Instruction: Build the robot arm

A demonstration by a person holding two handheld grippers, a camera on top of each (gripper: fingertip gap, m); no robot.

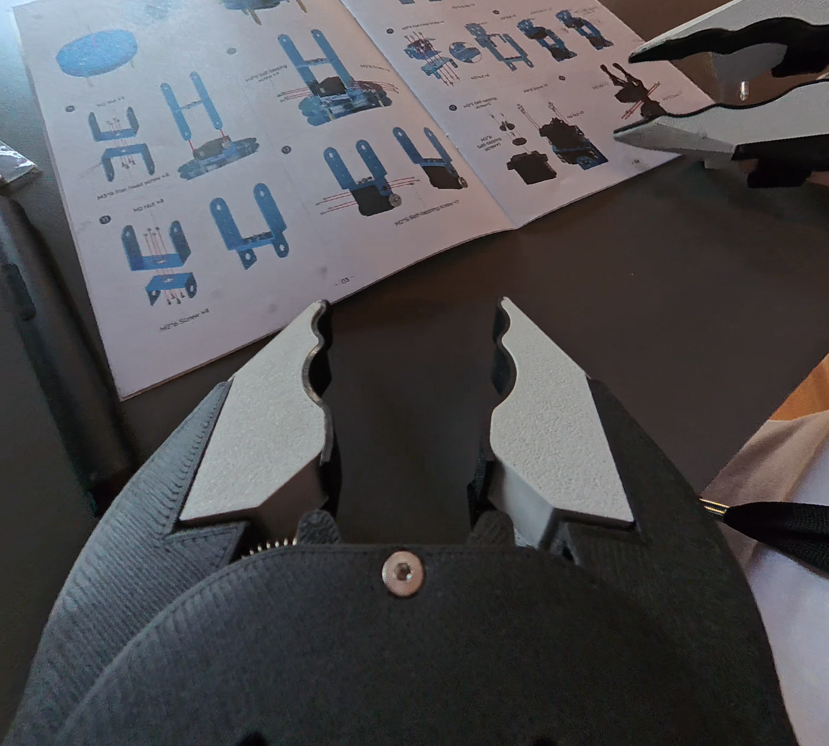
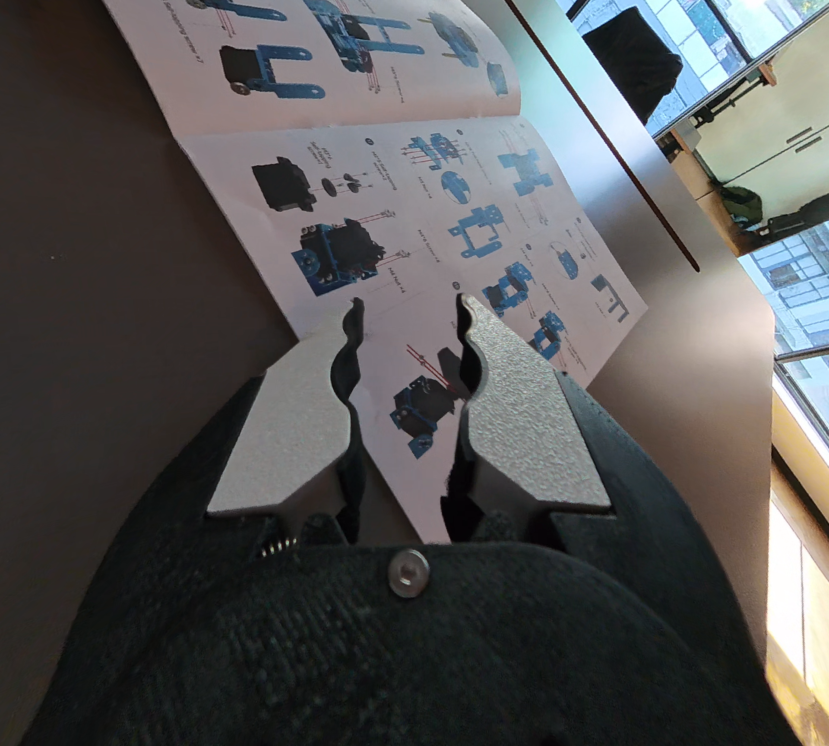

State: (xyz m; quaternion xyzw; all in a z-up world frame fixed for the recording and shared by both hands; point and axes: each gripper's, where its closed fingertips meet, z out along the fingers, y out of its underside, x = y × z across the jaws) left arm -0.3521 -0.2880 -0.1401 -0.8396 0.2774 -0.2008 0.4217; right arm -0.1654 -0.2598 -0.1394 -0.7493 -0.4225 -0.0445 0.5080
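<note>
1. Left wrist view: the left gripper [image 1: 412, 311] hangs over bare dark table [image 1: 583, 298], jaws spread wide w/ nothing between them. Its tips sit just short of the near edge of an open instruction booklet [image 1: 278, 132], not touching it. The booklet lies flat, printed w/ blue and black part diagrams, spine crease running away from the camera. The right gripper [image 1: 628, 96] comes in from the right, turned on its side, jaws apart, tips over the booklet's right page by the outer edge. Whether it touches the paper, can't tell.

2. Right wrist view: the right gripper [image 2: 408, 298] is open, the booklet [image 2: 359, 195] corner showing between the jaws (over it, not pinched). Windows [image 2: 717, 6] lie beyond the table's far edge.

3. Handling, my guess: the booklet is thin, light, floppy paper; it'd sag if lifted by one corner. Pages look smooth and slick on the matte table. Best hold is prob. a page edge or corner, or near the spine for less droop.

4. Fingers [image 1: 269, 410] are grey, grainy-textured, w/ wavy black inner pads. Gripper bodies are ridged black printed plastic.
</note>
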